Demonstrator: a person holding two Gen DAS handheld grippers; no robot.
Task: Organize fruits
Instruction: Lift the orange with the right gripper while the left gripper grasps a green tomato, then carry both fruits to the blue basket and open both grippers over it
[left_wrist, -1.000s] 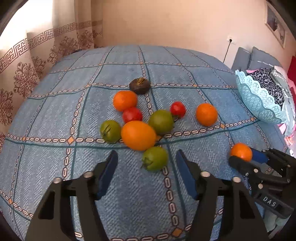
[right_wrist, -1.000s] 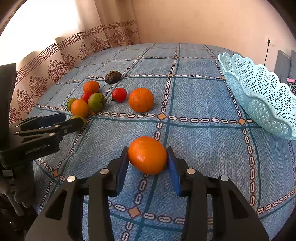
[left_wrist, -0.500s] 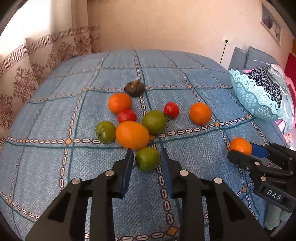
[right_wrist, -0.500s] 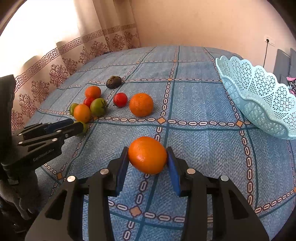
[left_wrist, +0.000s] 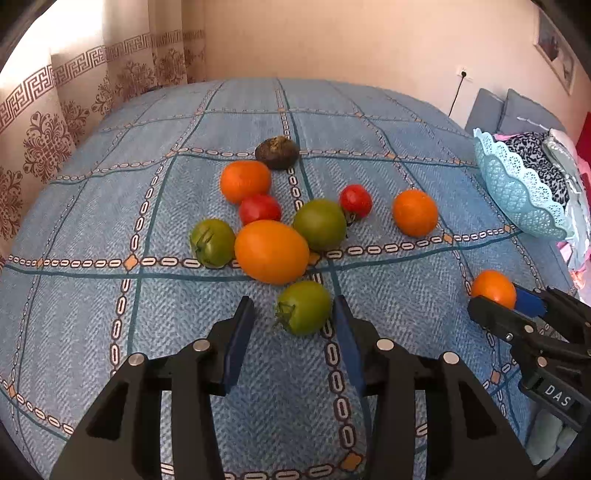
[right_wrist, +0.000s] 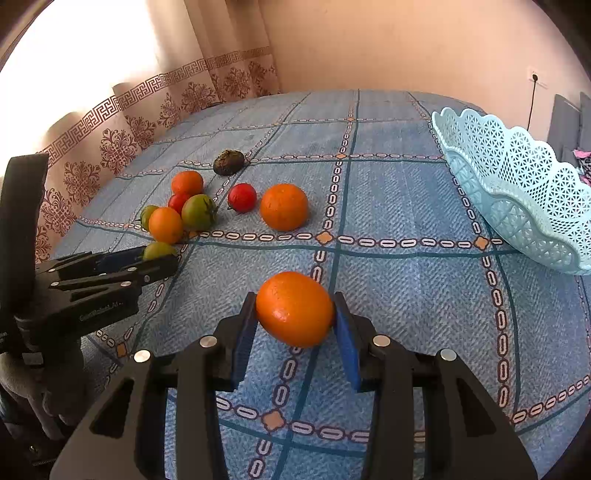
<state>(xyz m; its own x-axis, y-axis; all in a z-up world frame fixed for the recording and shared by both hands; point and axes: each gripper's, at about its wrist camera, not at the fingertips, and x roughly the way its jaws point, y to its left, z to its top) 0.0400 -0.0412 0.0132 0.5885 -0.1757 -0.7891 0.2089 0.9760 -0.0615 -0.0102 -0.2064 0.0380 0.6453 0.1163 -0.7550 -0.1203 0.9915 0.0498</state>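
Note:
My left gripper (left_wrist: 293, 314) is open around a small green tomato (left_wrist: 303, 307) on the blue bedspread; its right pad is at the tomato, the left pad stands apart. My right gripper (right_wrist: 295, 312) is shut on an orange (right_wrist: 294, 308), held just above the spread; it also shows in the left wrist view (left_wrist: 493, 288). A pile of fruit lies beyond: a large orange fruit (left_wrist: 271, 251), green tomatoes (left_wrist: 320, 223), red tomatoes (left_wrist: 259, 208), oranges (left_wrist: 414, 212) and a dark fruit (left_wrist: 277, 152). The light blue lattice basket (right_wrist: 517, 192) stands to the right.
Patterned curtains (right_wrist: 122, 122) hang along the far left edge of the bed. Grey pillows and a dark patterned cloth (left_wrist: 532, 162) lie behind the basket. A wall socket with a cable (left_wrist: 461, 74) is on the far wall.
My left gripper closed in on the green tomato, then its jaws opened wider again around it. My right gripper keeps hold of the orange and has hardly moved.

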